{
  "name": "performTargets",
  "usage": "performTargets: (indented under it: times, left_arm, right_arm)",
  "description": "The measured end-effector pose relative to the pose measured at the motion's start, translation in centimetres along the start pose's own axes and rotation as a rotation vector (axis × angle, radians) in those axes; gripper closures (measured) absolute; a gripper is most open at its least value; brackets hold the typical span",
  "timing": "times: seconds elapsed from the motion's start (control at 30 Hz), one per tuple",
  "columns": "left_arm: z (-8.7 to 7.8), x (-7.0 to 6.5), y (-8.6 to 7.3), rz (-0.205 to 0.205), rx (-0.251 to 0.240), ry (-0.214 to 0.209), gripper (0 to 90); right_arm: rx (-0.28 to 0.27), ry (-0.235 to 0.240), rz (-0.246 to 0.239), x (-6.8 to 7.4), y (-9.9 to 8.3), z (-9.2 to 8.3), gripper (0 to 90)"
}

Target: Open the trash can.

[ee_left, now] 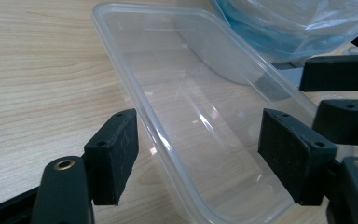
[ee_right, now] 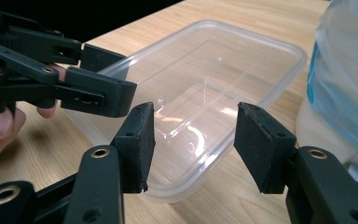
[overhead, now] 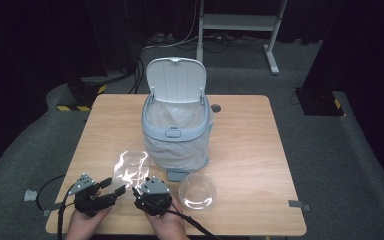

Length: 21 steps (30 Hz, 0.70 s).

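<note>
From the high view, the left claw and right claw meet at the near end of a clear rectangular tub on the counter, before an open-lidded bin and beside a round bowl. The left gripper view shows its pads spread astride the tub's near corner, apparently not pressing. The right gripper view adds its own pads spread over the near rim, so I judge the grasp just beginning: next, close on the rim, then lift.

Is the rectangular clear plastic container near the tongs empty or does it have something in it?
Empty. The wood grain of the table shows straight through the bottom of the clear plastic container, and nothing lies inside it.
</note>
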<state>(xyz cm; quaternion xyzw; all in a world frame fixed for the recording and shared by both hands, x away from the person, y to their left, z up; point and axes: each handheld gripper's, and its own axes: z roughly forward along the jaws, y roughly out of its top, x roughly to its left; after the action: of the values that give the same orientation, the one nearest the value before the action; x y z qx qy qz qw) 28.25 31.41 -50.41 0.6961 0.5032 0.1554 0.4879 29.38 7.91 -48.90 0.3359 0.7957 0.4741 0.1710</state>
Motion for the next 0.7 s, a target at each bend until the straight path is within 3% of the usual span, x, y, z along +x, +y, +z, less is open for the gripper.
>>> performTargets:
  times: [0.2,0.43,0.6,0.7]
  left_arm:
    - [0.1,0.2,-0.1,-0.012,0.000,-0.019,29.0]
    - [0.5,0.4,-0.2,-0.056,0.006,-0.075,28.6]
    - [0.4,0.5,-0.2,-0.053,0.003,-0.077,29.9]
    - [0.3,0.6,-0.2,-0.051,0.000,-0.081,31.8]
  right_arm:
    - [0.015,0.004,0.037,-0.4,-0.2,0.5,42.6]
    - [0.023,0.018,0.080,-0.8,-0.1,1.0,38.6]
    - [0.026,0.033,0.097,-1.2,-0.1,1.2,36.7]
    - [0.033,0.058,0.146,-1.6,-0.1,1.5,34.5]
